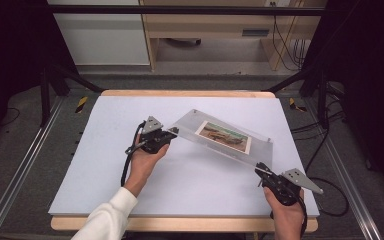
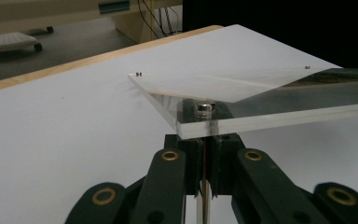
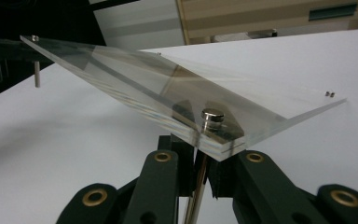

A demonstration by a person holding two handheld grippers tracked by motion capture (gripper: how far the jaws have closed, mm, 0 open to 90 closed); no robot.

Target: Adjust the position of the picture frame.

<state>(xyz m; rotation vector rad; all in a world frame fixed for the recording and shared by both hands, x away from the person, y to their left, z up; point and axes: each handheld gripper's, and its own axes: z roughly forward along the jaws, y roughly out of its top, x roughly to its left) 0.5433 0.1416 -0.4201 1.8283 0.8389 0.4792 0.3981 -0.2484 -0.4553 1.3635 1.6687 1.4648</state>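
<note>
A clear acrylic photo frame (image 1: 230,145) holding a landscape photo (image 1: 223,136) hangs tilted above the white table sheet (image 1: 130,175). My left gripper (image 1: 172,132) is shut on the metal standoff pin under the frame's left corner. The left gripper view has that pin (image 2: 204,196) between the closed jaws, below the frame (image 2: 261,93) and its screw cap (image 2: 204,109). My right gripper (image 1: 260,169) is shut on the pin under the near right corner. In the right gripper view the pin (image 3: 196,186) runs down from a screw cap (image 3: 212,116) through the frame (image 3: 168,88).
The white sheet covers a wooden table (image 1: 180,224) with bare room all around the frame. Metal rails (image 1: 15,175) flank the table. Cabinets (image 1: 205,25) and cables (image 1: 285,40) stand beyond the far edge.
</note>
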